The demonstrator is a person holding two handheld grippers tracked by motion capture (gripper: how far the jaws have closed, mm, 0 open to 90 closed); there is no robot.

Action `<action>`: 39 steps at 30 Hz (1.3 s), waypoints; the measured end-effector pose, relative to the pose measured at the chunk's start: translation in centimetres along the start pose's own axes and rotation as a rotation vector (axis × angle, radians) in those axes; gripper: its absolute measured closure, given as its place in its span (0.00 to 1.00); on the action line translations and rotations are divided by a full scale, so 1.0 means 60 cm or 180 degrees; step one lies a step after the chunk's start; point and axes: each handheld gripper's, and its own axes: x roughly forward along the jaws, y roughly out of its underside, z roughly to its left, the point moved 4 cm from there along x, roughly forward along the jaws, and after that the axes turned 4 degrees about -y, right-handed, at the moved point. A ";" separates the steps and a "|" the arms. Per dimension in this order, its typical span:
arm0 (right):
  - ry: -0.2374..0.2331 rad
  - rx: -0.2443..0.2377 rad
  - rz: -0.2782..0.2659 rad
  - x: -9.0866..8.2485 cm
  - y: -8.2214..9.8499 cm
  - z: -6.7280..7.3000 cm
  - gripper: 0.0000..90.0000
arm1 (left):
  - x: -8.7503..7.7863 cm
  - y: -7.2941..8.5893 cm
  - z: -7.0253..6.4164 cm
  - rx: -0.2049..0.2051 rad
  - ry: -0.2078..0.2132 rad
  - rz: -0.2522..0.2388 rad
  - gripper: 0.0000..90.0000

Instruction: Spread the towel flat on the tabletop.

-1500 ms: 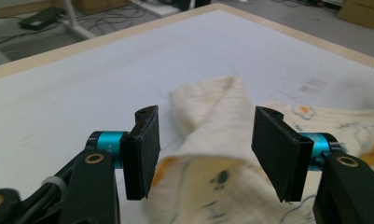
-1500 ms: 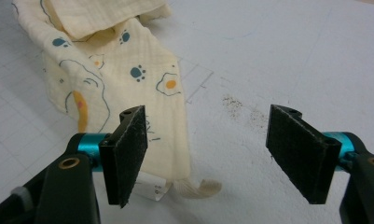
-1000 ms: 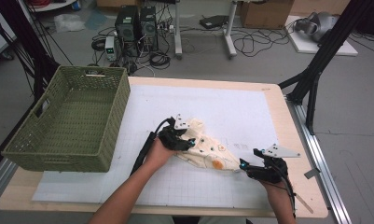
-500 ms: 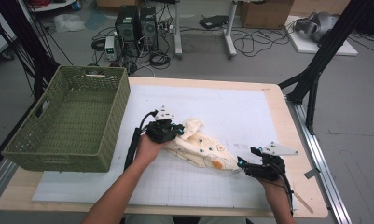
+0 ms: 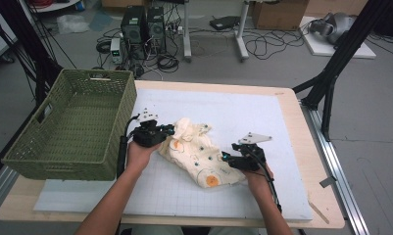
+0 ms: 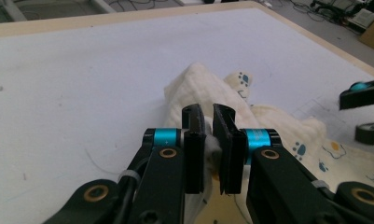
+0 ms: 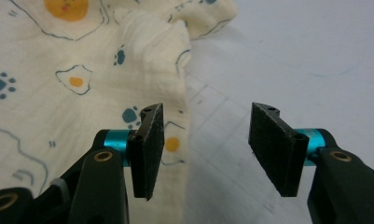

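Observation:
A cream cloth (image 5: 199,152) printed with paw marks and fried eggs lies crumpled on the white mat (image 5: 243,112). My left gripper (image 5: 170,130) is at its left end, shut on a bunched fold. In the left gripper view the jaws (image 6: 209,112) pinch the cloth (image 6: 198,84), having closed on it within the last second. My right gripper (image 5: 224,157) is at the cloth's near right end. In the right gripper view its jaws (image 7: 205,114) stand apart and have just been closing. The cloth's edge (image 7: 82,70) lies between them, beside the left pad, with nothing pressed.
A green woven basket (image 5: 93,74) stands at the table's left, close to my left hand. The mat covers most of the wooden table (image 5: 302,127). Black frame legs (image 5: 331,83) rise past the right edge. Cables and computers lie on the floor beyond.
The left gripper closed on the cloth and pulled its end left toward the basket. The right gripper moved left onto the cloth's near end, its jaws narrowing.

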 end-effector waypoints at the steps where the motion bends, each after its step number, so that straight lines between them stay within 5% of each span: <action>1: -0.0033 -0.0002 0.0056 0.011 0.001 0.003 0.52 | -0.001 0.000 0.002 0.0007 -0.0016 0.0009 0.91; 4: -0.0044 -0.0071 0.0228 0.035 0.007 0.012 0.58 | 0.000 0.003 0.006 0.0015 -0.0045 0.0046 0.91; 7: -0.0148 -0.0322 0.0280 0.029 0.007 0.020 0.92 | 0.001 0.003 0.009 -0.0009 -0.0072 0.0030 0.91; 9: -0.0082 -0.0526 0.0354 0.023 0.008 0.027 0.96 | 0.000 0.002 0.010 -0.0020 -0.0085 0.0016 0.91; 11: -0.0070 -0.0568 0.0399 0.016 0.011 0.027 0.96 | 0.000 0.002 0.009 -0.0039 -0.0044 0.0023 0.91; 16: 0.0111 -0.0528 0.0561 -0.031 0.034 -0.003 0.96 | 0.007 0.002 0.003 -0.0101 -0.0007 0.0011 0.92; 21: 0.0275 -0.0325 0.0578 -0.090 0.072 -0.038 0.96 | 0.025 0.007 -0.011 -0.0153 0.0074 0.0085 0.92; 26: 0.0321 -0.0196 0.0538 -0.127 0.094 -0.047 0.96 | 0.041 0.012 -0.015 -0.0206 0.0009 0.0129 0.92; 28: 0.0352 -0.0153 0.0518 -0.137 0.098 -0.048 0.94 | 0.047 0.016 -0.013 -0.0245 -0.0016 0.0143 0.92; 30: 0.0329 -0.0038 0.0412 -0.141 0.098 -0.051 0.75 | 0.050 0.018 -0.010 -0.0242 -0.0029 0.0177 0.90; 34: 0.0318 0.0087 -0.0026 -0.147 0.080 -0.057 0.47 | 0.046 0.017 -0.009 -0.0202 0.0006 0.0184 0.64; 39: 0.0449 0.0131 -0.0187 -0.126 0.053 -0.077 0.40 | 0.030 0.012 -0.007 -0.0057 0.0002 0.0154 0.53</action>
